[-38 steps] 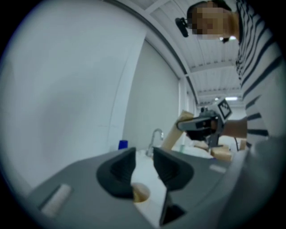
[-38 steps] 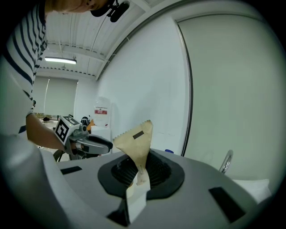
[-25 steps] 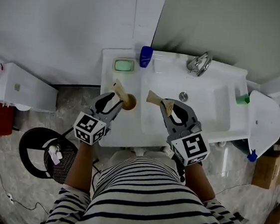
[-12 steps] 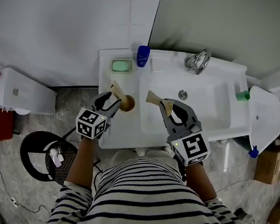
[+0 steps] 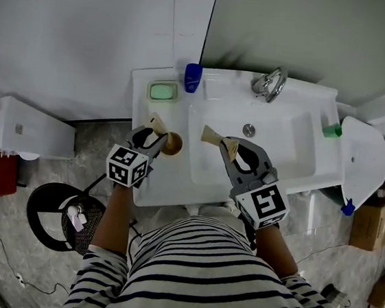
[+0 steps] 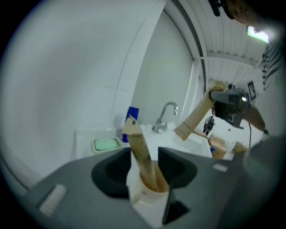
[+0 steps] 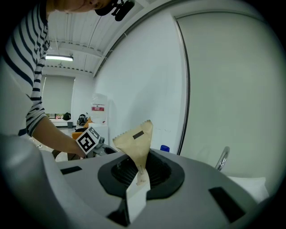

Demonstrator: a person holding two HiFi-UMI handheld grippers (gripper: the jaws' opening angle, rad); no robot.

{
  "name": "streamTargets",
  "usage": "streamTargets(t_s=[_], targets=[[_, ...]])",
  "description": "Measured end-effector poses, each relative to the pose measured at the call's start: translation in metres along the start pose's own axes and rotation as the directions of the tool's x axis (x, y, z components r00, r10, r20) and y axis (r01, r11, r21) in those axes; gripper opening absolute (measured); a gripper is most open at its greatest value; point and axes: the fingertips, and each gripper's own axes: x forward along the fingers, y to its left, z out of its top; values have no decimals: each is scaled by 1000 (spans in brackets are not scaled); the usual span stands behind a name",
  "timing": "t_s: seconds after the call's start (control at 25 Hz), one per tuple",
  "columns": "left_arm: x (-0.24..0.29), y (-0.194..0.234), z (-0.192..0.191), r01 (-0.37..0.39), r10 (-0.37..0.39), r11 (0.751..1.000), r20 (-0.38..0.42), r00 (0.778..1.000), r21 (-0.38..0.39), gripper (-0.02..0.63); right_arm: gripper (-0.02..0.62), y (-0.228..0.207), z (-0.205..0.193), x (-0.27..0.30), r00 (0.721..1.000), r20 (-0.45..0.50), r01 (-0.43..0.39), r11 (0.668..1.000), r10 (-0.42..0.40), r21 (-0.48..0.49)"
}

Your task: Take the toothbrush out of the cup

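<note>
Right gripper [image 7: 138,179] pinches a kraft-paper-wrapped toothbrush [image 7: 135,147], its black label [image 7: 137,134] unreadable. Left gripper's [image 6: 146,161] jaws, just narrowing, loosely flank the white cup [image 6: 145,194].

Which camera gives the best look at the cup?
The left gripper view: the cup sits close up, its rim and a toothbrush inside plain. The head view shows it small, from above. The right gripper view shows no clear cup.

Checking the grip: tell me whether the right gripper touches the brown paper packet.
Touching. The right gripper view shows the right gripper pinching the brown paper packet by its narrow end.
</note>
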Motion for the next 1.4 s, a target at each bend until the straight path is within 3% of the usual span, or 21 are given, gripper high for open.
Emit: streamTargets(t_s=[0.36,0.92,1.4], targets=[[3,5,-2,-41,41,999,-4,999,-8,83,35,-3,0,-4,1000,6,8,1000,-8,1],[-7,-8,21,-42,40,998,50,998,36,58,35,-5,6,-11,999,25,24,1000,-24,-5],[-30,-30,64,-50,35,993,133,991,110,57,35,-10,11,-18,998,50,38,999,-37,-5]])
